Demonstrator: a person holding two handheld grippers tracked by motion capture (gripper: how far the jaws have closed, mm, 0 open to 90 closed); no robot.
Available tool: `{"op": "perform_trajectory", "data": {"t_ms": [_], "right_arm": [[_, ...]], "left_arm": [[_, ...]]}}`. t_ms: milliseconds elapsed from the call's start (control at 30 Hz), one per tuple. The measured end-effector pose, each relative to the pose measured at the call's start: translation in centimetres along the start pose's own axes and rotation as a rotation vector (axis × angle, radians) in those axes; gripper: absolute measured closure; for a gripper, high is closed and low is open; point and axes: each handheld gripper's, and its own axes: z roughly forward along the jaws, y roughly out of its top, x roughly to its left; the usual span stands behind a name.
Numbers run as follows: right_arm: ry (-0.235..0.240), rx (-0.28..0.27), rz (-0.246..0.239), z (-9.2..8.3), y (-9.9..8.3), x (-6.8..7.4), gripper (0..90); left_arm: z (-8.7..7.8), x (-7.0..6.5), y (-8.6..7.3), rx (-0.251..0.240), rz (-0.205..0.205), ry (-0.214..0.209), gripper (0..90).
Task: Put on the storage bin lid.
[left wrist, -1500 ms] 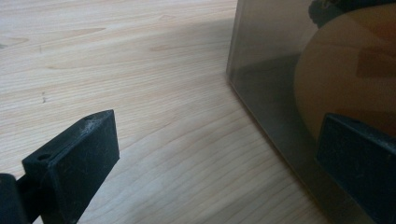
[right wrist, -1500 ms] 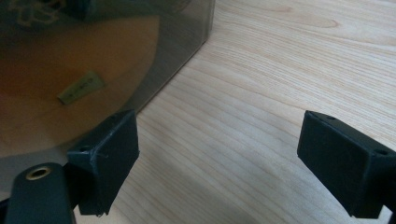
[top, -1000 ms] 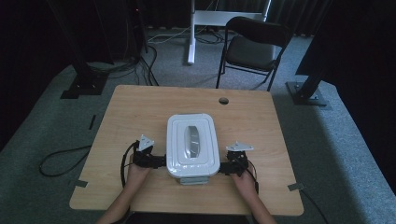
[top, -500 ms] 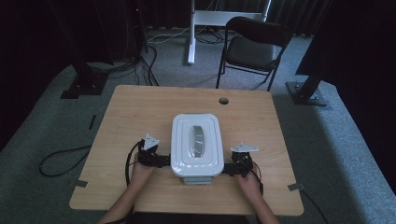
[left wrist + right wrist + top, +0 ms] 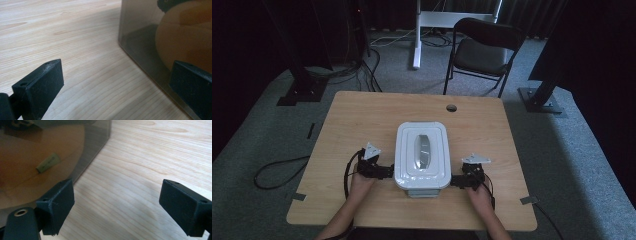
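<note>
Two grippers flank a box [image 5: 422,156] on the near half of the table [image 5: 362,115], seen from the high view. Box: white lid with a grey handle along its middle, smoky see-through walls below. It sits roughly centred left to right, long side running away from the person.

Left gripper [image 5: 387,172]: at the box's left wall, low, near the front corner, hand [image 5: 361,184] behind it. Left gripper view: jaws spread wide, nothing between them but bare wood. One jaw lies over open table, the other close against the tinted wall [image 5: 140,37]; contact likely, but I cannot tell for sure. Something rounded and orange-brown shows through the wall, blurred.

Right gripper [image 5: 456,181]: at the box's right wall, also near the front corner, hand [image 5: 479,197] behind it. Right gripper view: jaws wide apart, nothing held. One jaw sits against or just beside the tinted wall [image 5: 97,147], the other out over the table. Through the wall, an orange-brown mass and a small pale tag-like piece [image 5: 48,162].

Beyond the table: a dark chair [image 5: 484,50] on grey carpet, well apart from the box.
</note>
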Motion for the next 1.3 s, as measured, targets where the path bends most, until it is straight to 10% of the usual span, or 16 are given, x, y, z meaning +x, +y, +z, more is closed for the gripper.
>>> {"op": "perform_trajectory", "data": {"t_ms": [1300], "right_arm": [[-0.072, -0.094, 0.041, -1.6, 0.3, -1.2, 12.0]], "left_arm": [[-3.6, 2.7, -1.2, -0.063, -0.045, 0.058, 0.3]]}}
